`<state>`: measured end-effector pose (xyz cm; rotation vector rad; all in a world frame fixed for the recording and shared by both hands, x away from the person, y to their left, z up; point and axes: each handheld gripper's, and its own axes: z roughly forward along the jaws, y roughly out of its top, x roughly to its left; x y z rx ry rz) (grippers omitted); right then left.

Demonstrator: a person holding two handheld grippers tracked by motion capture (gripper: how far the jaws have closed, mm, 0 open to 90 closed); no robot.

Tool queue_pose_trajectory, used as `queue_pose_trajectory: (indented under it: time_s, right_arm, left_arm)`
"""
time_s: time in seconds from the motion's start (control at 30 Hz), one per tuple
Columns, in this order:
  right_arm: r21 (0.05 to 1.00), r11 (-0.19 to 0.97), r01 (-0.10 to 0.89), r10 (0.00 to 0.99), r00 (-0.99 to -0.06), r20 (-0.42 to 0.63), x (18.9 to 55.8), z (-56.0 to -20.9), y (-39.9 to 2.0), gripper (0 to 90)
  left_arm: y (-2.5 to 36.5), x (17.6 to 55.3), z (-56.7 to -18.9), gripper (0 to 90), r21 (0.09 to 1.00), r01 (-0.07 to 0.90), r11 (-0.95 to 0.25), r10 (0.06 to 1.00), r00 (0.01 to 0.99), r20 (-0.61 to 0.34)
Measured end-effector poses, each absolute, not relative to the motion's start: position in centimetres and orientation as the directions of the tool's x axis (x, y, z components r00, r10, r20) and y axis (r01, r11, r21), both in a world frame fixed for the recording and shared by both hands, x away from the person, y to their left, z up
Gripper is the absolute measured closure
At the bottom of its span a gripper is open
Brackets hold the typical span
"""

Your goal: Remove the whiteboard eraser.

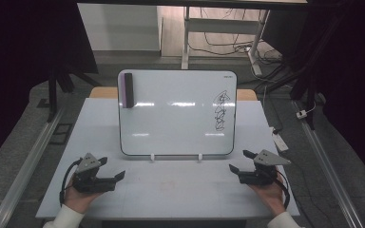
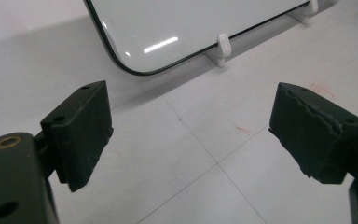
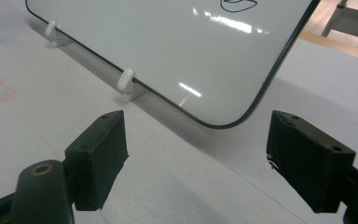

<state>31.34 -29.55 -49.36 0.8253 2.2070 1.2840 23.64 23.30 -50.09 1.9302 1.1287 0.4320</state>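
1. Whiteboard [image 1: 176,111]: stands propped upright on two small white feet [image 1: 152,157] at the middle of the surface [image 1: 171,190], leaning away from you. Black scribble [image 1: 220,112] at its right side; eraser [image 1: 128,90], dark with a purple edge, stuck at its far-left corner.

2. Left gripper [image 1: 113,169]: rests in your hand at the near left, jaws wide, nothing between them; in the left gripper view the board's near-left corner [image 2: 121,65] lies just ahead.

3. Right gripper [image 1: 240,162]: near right, jaws wide and empty, aimed toward the board's near-right corner [image 3: 223,122].

4. Risks, as judged. The board sits only in those feet, so a push on its face while you wipe could tip it backward or slide it off; steady an edge with one gripper. The eraser is flat against the board, and a shallow pinch may slip, drop it, or knock the board. Wiping with a tilted eraser could smear the scribble rather than clear it.
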Motion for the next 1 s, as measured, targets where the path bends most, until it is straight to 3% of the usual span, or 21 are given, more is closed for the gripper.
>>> queue_pose_trajectory:
  time_s: [0.63,1.0]
  right_arm:
    - [0.887,0.379,0.262,0.691,-0.718,-0.083,31.3,-49.3,-29.2,21.0]
    - [0.89,0.371,0.263,0.696,-0.714,-0.079,31.2,-49.1,-29.1,21.6]
  left_arm:
    - [23.4,23.5,-49.9,15.4,0.798,0.554,-0.238,0.849,0.517,-0.106]
    - [22.8,23.3,-47.8,17.2,0.808,0.546,-0.222,0.861,0.499,-0.1]
